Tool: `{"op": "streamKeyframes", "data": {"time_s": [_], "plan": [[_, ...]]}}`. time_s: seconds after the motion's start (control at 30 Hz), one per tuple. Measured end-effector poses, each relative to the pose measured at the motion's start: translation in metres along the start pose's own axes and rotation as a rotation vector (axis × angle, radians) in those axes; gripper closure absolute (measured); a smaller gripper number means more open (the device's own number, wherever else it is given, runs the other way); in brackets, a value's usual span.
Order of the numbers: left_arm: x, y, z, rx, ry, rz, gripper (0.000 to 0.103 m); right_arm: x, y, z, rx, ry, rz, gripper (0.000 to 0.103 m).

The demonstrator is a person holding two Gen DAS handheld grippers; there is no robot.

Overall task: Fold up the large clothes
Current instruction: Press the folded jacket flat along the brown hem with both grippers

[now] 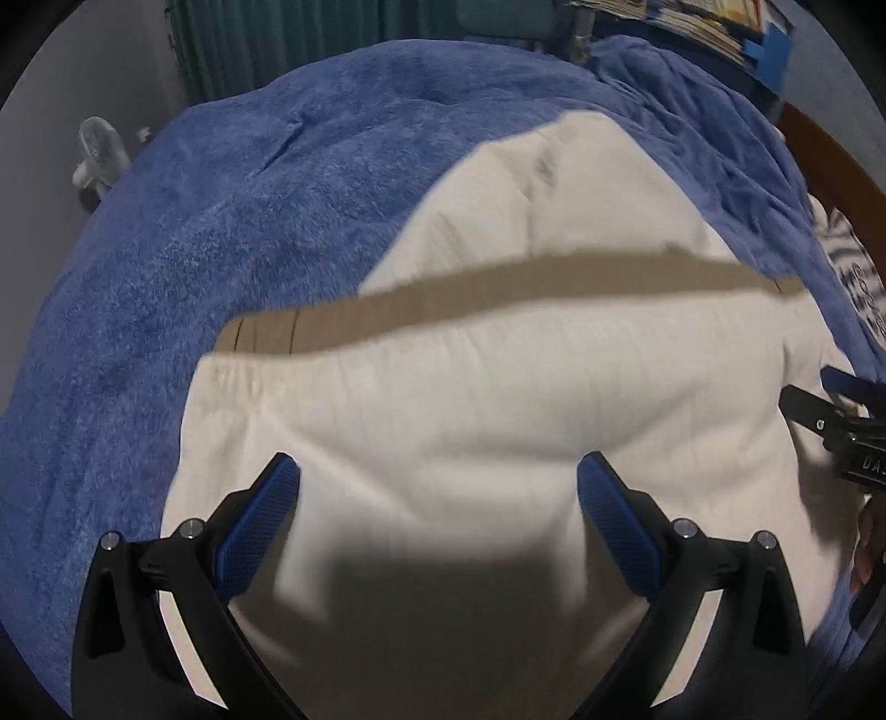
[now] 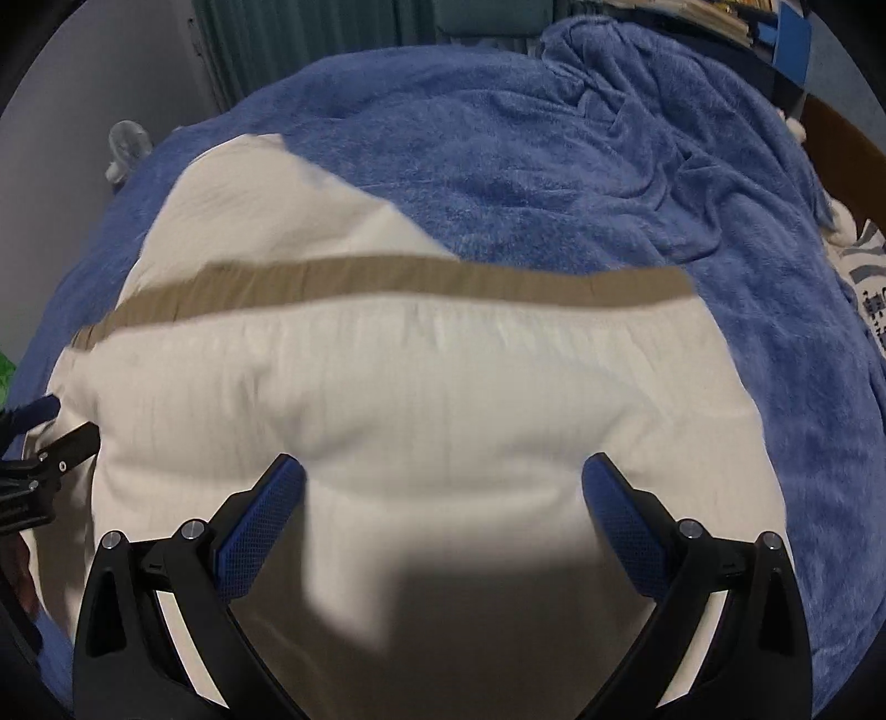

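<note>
A large cream garment [image 1: 487, 399] with a tan band [image 1: 498, 288] across it lies partly folded on a blue fleece blanket [image 1: 183, 266]. It also shows in the right wrist view [image 2: 421, 387], with the tan band [image 2: 387, 282] running across it. My left gripper [image 1: 437, 471] is open just above the near part of the garment, nothing between its blue pads. My right gripper [image 2: 443, 471] is open over the same garment, a little to the right. Each gripper shows at the edge of the other's view.
The blanket [image 2: 581, 166] covers a bed and is bunched at the far right. A small white fan [image 1: 99, 155] stands beyond the bed's left edge. Green curtains [image 1: 266, 44] hang behind. Stacked books [image 1: 692, 22] and a patterned cloth [image 1: 853, 277] lie at the right.
</note>
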State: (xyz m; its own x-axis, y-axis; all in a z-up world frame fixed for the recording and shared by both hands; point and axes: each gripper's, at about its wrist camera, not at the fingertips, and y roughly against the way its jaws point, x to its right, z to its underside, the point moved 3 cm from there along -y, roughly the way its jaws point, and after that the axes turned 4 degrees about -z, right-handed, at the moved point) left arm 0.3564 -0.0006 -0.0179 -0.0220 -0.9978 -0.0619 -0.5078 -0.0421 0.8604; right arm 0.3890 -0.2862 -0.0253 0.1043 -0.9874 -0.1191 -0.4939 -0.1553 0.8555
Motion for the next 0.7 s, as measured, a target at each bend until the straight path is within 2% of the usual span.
{"op": "streamKeyframes", "data": {"time_s": [0.07, 0.23, 0.5, 0.7], "plan": [[-0.001, -0.007, -0.008, 0.010, 0.006, -0.016, 0.006, 0.001, -0.008, -0.009, -0.012, -0.015, 0.012, 0.006], [-0.006, -0.028, -0.010, -0.033, 0.040, 0.005, 0.006, 0.003, -0.027, -0.015, -0.045, -0.020, 0.026, 0.006], [0.004, -0.043, -0.006, -0.059, -0.030, -0.060, 0.006, 0.004, -0.053, -0.008, -0.097, -0.026, 0.038, 0.005], [0.001, -0.059, -0.007, -0.100, -0.028, -0.037, 0.006, 0.005, -0.066, -0.002, -0.114, -0.031, 0.028, 0.005]]}}
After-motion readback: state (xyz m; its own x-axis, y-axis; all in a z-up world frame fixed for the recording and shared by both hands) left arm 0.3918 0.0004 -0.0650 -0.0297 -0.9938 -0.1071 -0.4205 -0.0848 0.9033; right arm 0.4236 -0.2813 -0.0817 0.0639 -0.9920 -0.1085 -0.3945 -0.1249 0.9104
